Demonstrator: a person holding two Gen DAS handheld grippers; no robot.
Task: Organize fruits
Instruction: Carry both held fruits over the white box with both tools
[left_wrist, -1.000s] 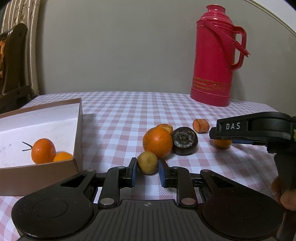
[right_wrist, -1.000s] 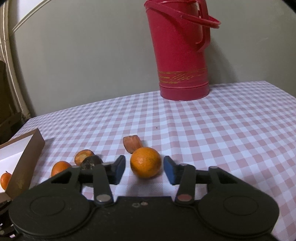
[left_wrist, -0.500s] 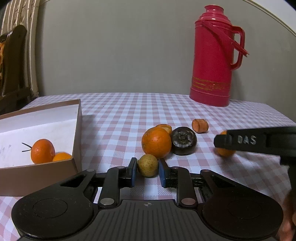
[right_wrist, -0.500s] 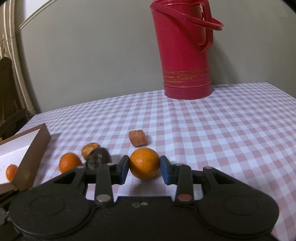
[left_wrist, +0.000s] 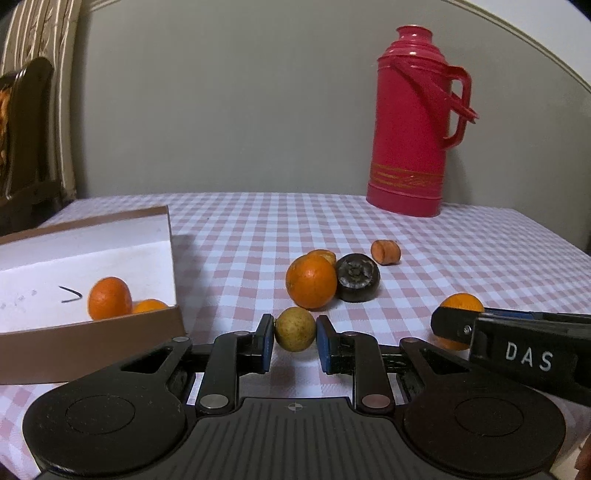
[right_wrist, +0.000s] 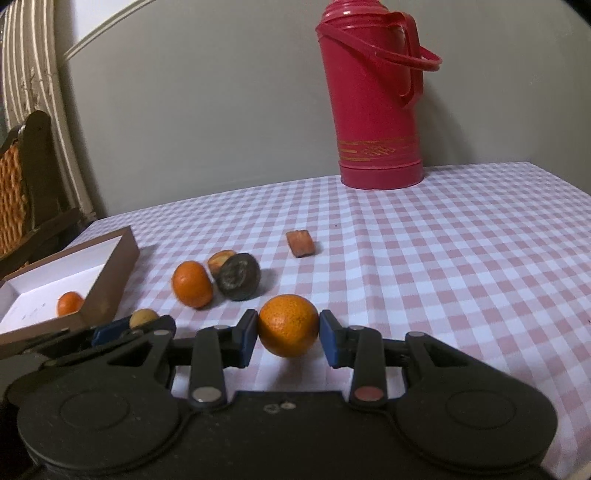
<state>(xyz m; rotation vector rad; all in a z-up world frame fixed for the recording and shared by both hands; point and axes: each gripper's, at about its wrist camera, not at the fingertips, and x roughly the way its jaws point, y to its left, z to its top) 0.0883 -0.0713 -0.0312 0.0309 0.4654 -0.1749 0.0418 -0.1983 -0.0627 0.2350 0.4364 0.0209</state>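
Checked-cloth worktop, red flask at its back, loose fruit cluster in front of the flask, brown box far left of it.

A plain grey wall is backing the checked table. A dark wooden chair is standing at its left edge, beside striped curtains

Left gripper clamped on small yellow-green fruit, pointing slightly down. Right gripper jaws just closed in, pads pressing both sides of orange. Both grippers side by side.
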